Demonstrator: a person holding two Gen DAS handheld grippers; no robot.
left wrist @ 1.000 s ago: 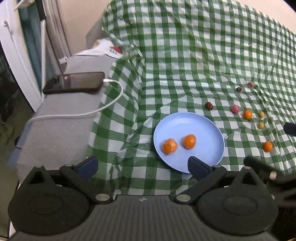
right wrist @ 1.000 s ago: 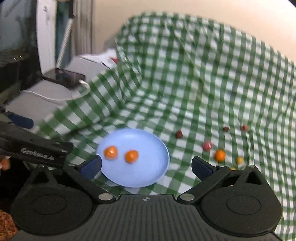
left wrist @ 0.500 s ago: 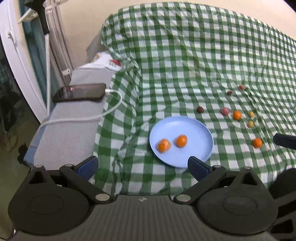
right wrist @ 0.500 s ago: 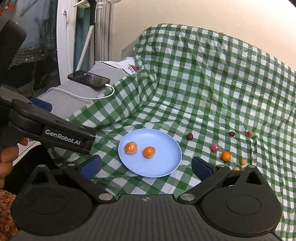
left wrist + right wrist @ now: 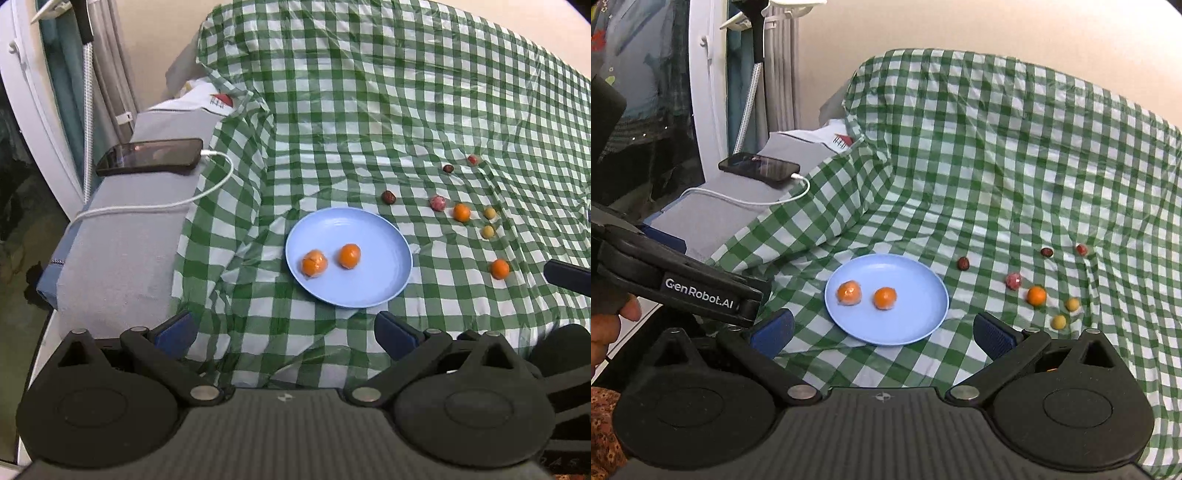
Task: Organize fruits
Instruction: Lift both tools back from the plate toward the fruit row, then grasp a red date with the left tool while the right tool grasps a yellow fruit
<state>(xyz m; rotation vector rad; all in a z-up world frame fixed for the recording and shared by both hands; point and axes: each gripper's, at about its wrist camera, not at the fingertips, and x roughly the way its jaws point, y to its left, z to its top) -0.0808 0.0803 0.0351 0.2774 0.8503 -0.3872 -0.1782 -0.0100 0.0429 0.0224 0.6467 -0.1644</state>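
A light blue plate (image 5: 384, 284) (image 5: 919, 310) lies on the green checked cloth and holds two oranges (image 5: 314, 263) (image 5: 349, 255) (image 5: 849, 292) (image 5: 884, 297). Right of it on the cloth lie loose fruits: an orange (image 5: 461, 212) (image 5: 1036, 295), a second orange (image 5: 499, 268), two small yellow fruits (image 5: 488, 232) (image 5: 1058, 321), a pink one (image 5: 437, 202) (image 5: 1013, 280) and small dark and red ones (image 5: 388, 197) (image 5: 963, 263). My left gripper (image 5: 284, 332) is open and empty, short of the plate. My right gripper (image 5: 882, 332) is open too, with nothing in it.
A black phone (image 5: 151, 157) (image 5: 759, 166) on a white charging cable (image 5: 155, 205) rests on the grey surface left of the cloth. The left gripper's body (image 5: 683, 284) and a hand (image 5: 609, 325) fill the right wrist view's left side. A wall stands behind.
Both grippers have drawn back and up from the plate, so it looks smaller and more of the cloth shows. Both stay open and the fruits have not moved.
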